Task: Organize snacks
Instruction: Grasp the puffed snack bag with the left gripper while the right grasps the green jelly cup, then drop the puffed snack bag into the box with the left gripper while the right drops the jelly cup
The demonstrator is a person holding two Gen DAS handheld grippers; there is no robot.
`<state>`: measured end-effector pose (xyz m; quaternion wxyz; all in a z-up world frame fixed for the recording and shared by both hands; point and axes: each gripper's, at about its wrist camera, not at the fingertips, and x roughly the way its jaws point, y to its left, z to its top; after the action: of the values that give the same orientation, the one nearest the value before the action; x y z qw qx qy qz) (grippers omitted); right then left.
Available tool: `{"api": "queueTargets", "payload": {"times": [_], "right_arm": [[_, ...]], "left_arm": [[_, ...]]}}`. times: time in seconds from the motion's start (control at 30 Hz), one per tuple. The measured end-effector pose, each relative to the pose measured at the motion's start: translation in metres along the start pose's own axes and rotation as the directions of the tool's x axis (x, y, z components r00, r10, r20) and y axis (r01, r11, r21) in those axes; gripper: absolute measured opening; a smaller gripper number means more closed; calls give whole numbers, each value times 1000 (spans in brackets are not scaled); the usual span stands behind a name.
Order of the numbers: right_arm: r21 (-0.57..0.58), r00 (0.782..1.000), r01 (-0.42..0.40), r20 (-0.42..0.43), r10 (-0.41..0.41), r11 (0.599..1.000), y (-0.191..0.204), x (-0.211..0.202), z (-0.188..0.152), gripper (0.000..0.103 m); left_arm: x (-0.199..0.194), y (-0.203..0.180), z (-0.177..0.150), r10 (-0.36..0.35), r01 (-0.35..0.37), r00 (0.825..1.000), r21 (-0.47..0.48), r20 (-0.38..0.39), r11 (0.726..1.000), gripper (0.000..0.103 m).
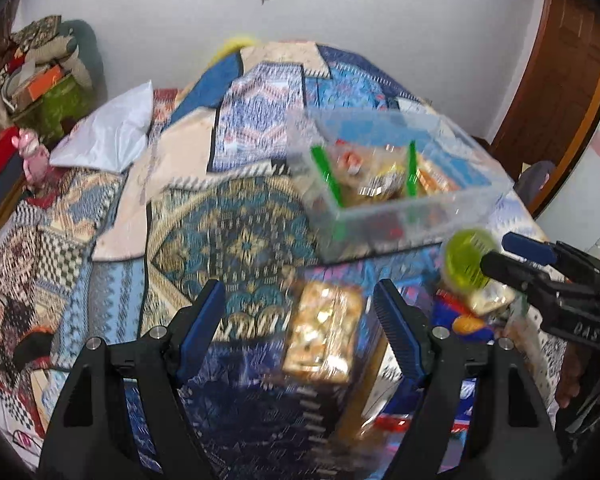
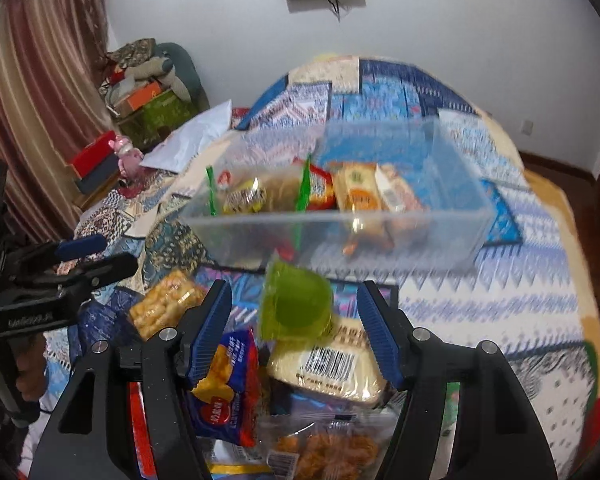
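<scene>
A clear plastic bin stands on the patterned quilt, with several snack packs and green dividers inside. My left gripper is open over a golden snack pack; its pads stand clear of the pack. My right gripper is open. A green jelly cup sits tilted between its fingers without touching either pad, just in front of the bin. Below lie a blue chip bag and a pale barcoded pack.
The quilt covers a bed. A white pillow lies far left, with stacked boxes and bags and a curtain beyond. A wooden door is at the right. A hand holds the left gripper's handle.
</scene>
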<state>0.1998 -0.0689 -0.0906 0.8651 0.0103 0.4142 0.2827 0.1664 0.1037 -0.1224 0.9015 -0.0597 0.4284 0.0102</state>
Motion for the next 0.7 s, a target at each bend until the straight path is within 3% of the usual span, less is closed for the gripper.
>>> {"api": "queueTargets", "payload": {"times": [0.2, 0.27, 0.33, 0.63, 0.7], "right_arm": [[8, 1000, -15, -22, 15, 1000, 2, 9, -10, 61], [7, 1000, -18, -21, 18, 1000, 2, 9, -11, 46], [12, 1000, -17, -22, 17, 1000, 0, 9, -12, 39], [19, 1000, -26, 1, 26, 999, 1, 1, -18, 38], [20, 1000, -31, 3, 31, 999, 1, -1, -18, 37]], "left_arm": [[19, 3, -20, -27, 25, 998, -29, -53, 999, 76], [24, 1, -23, -30, 28, 998, -29, -62, 999, 76], [27, -2, -25, -31, 30, 997, -23, -66, 999, 76], [53, -4, -27, -30, 27, 994, -32, -107, 999, 75], [60, -2, -29, -55, 48, 991, -57, -124, 997, 65]]}}
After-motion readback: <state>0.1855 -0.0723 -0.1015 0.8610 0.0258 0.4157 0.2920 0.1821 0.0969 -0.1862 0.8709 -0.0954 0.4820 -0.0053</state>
